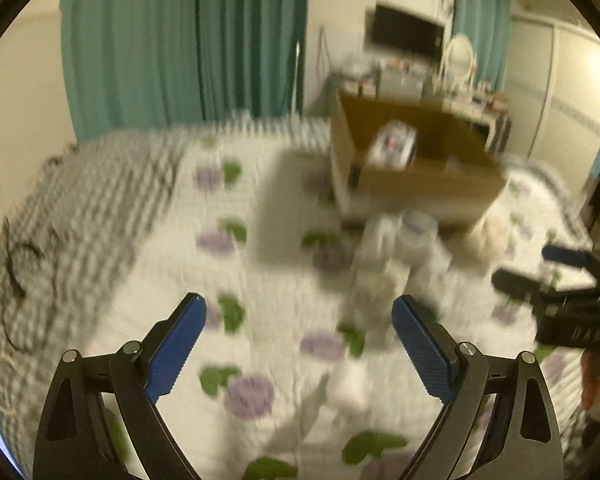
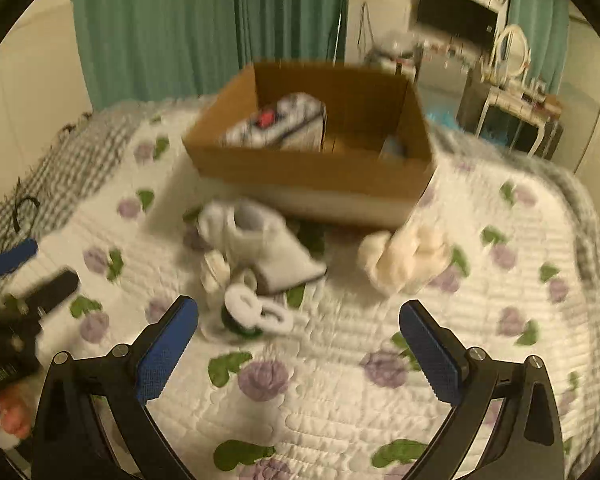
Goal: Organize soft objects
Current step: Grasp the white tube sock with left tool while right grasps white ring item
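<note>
Both your left gripper (image 1: 299,312) and right gripper (image 2: 299,314) are wide apart, holding nothing. The white socks (image 2: 260,240) lie bunched close together before the box (image 2: 312,176). You could grab two at once.

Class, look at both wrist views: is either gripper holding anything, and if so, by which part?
Nothing is held. The left gripper and right gripper both stand open above the quilt.

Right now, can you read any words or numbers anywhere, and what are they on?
None can be read.
Pale lettering on the left gripper body: too blurred.
Patterned pack in the cardboard box, red patch on top: print too blurred.
Flowered quilt: no writing.
</note>
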A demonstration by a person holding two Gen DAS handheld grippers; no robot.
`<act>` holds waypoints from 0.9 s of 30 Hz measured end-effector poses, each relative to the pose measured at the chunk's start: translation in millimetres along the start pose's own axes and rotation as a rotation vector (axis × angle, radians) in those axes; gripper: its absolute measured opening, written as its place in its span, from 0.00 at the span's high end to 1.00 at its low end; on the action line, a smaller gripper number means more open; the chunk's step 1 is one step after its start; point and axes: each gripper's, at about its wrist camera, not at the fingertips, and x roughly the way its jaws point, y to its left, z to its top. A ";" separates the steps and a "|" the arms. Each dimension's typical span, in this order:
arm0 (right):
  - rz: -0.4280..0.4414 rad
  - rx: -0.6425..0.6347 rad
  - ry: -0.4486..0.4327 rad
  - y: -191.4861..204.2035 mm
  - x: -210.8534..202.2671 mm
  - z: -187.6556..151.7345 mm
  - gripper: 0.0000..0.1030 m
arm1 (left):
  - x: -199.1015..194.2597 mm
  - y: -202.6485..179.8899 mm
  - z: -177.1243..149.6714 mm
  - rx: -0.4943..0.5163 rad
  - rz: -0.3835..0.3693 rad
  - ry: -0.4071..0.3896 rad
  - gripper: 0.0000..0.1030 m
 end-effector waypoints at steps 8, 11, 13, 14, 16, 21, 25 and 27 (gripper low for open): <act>0.019 -0.044 0.079 4.6 38.4 -16.0 0.09 | 38.7 -15.0 -39.1 0.037 -0.039 0.191 0.13; 0.039 -0.036 0.100 3.7 42.5 -18.7 0.15 | 46.5 -23.9 -47.2 0.069 -0.044 0.233 0.13; 0.042 -0.039 0.112 4.6 44.3 -20.0 0.18 | 51.2 -25.2 -49.9 0.073 -0.043 0.262 0.19; 0.042 -0.041 0.115 4.6 44.4 -20.5 0.19 | 54.1 -26.1 -52.1 0.074 -0.052 0.280 0.29; 0.051 -0.039 0.121 5.6 45.7 -20.9 0.19 | 59.1 -26.4 -53.4 0.078 -0.060 0.299 0.33; 0.068 -0.038 0.125 7.7 46.7 -22.0 0.19 | 57.7 -25.7 -48.9 0.085 -0.076 0.301 0.65; 0.077 -0.048 0.136 11.7 51.3 -22.2 0.19 | 55.6 -20.2 -40.5 0.063 -0.090 0.291 0.72; 0.084 -0.054 0.146 14.6 56.0 -22.2 0.19 | 52.1 -18.6 -34.5 0.067 -0.080 0.268 0.72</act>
